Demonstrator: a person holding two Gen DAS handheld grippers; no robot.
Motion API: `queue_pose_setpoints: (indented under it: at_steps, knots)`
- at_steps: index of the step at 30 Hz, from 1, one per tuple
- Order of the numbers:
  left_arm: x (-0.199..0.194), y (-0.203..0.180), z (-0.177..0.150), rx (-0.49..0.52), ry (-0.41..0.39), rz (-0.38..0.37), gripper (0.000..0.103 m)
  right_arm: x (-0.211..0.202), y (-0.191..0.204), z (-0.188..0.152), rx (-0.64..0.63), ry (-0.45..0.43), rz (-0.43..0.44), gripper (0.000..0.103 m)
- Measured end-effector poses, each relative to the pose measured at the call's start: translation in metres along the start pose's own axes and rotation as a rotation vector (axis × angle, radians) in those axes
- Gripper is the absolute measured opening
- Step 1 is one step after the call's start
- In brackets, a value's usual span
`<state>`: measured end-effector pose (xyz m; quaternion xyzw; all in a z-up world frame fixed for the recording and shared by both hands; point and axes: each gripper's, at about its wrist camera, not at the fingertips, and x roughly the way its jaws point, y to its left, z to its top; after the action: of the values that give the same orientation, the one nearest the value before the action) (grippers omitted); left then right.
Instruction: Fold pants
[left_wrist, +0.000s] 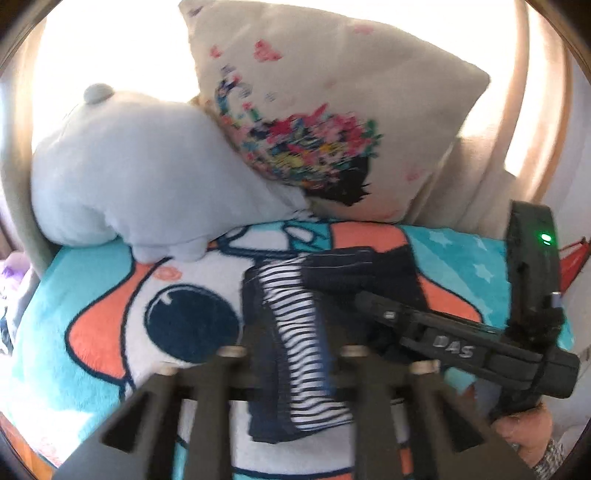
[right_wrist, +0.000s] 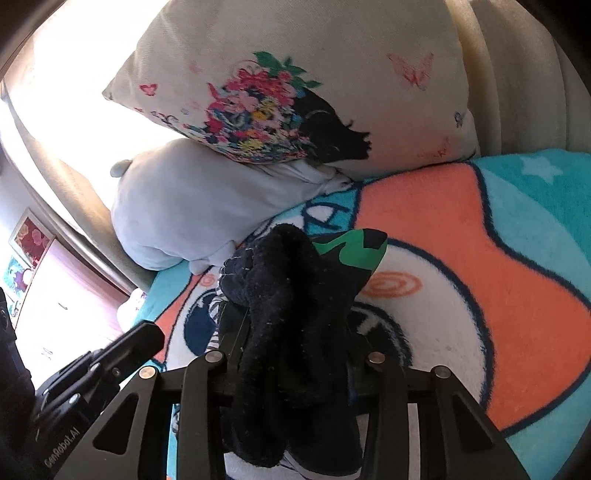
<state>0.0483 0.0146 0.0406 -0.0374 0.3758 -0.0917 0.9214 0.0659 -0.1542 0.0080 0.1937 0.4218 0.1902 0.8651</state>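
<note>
The pants (left_wrist: 295, 332) are dark navy with a navy-and-white striped band, held up over a bright cartoon blanket (left_wrist: 110, 332). My left gripper (left_wrist: 291, 350) is shut on the striped part of the pants. My right gripper (right_wrist: 291, 332) is shut on a bunched dark part of the pants (right_wrist: 288, 295), with a green-patterned patch (right_wrist: 351, 251) showing behind it. In the left wrist view the right gripper's body (left_wrist: 461, 343) reaches in from the right to the same cloth. The fingertips of both grippers are hidden by fabric.
A cream pillow with a floral print (left_wrist: 325, 110) and a pale blue plush cushion (left_wrist: 140, 170) lean at the head of the bed. A curved bed frame (right_wrist: 74, 206) and wooden floor (right_wrist: 66, 295) lie to the left.
</note>
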Motion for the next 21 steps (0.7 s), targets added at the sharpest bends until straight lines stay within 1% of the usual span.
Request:
queue_pose_setpoints:
  at_steps: [1, 3, 5, 7, 8, 10, 12, 14, 15, 16, 17, 18, 19, 21]
  knots:
    - [0.008, 0.008, -0.002, -0.027, 0.016, 0.008, 0.067, 0.002, -0.004, -0.001, 0.011, 0.006, -0.007, 0.04]
    - [0.02, 0.025, -0.006, -0.09, 0.043, 0.008, 0.068, 0.005, -0.011, -0.003, 0.029, 0.015, -0.017, 0.04]
    - [0.035, 0.038, -0.011, -0.131, 0.088, 0.005, 0.068, 0.008, -0.017, -0.005, 0.045, 0.025, -0.018, 0.04]
    - [0.054, 0.05, -0.016, -0.165, 0.15, -0.023, 0.068, 0.009, -0.019, -0.005, 0.047, 0.028, -0.019, 0.041]
    - [0.065, 0.055, -0.018, -0.181, 0.183, -0.051, 0.068, 0.01, -0.019, -0.005, 0.044, 0.032, -0.023, 0.043]
    - [0.074, 0.056, -0.021, -0.185, 0.198, -0.11, 0.068, 0.012, -0.018, -0.005, 0.036, 0.039, -0.036, 0.047]
    - [0.074, 0.051, -0.021, -0.157, 0.175, -0.109, 0.068, 0.017, -0.019, -0.005, 0.04, 0.049, -0.051, 0.052]
    - [0.075, 0.047, -0.022, -0.152, 0.174, -0.124, 0.061, 0.021, -0.022, -0.005, 0.051, 0.049, -0.057, 0.053]
    - [0.076, 0.046, -0.022, -0.159, 0.177, -0.163, 0.04, 0.022, -0.023, -0.005, 0.05, 0.05, -0.058, 0.053]
    - [0.076, 0.041, -0.023, -0.157, 0.189, -0.211, 0.022, 0.023, -0.024, -0.005, 0.048, 0.051, -0.055, 0.051]
    - [0.073, 0.037, -0.023, -0.143, 0.184, -0.203, 0.022, 0.023, -0.025, -0.005, 0.049, 0.052, -0.046, 0.049]
    - [0.07, 0.033, -0.022, -0.125, 0.172, -0.182, 0.02, 0.022, -0.025, -0.005, 0.053, 0.05, -0.033, 0.044]
    - [0.066, 0.028, -0.021, -0.106, 0.162, -0.173, 0.017, 0.02, -0.024, -0.005, 0.05, 0.048, -0.027, 0.042]
    - [0.061, 0.025, -0.019, -0.102, 0.151, -0.169, 0.016, 0.015, -0.022, -0.003, 0.043, 0.034, -0.013, 0.04]
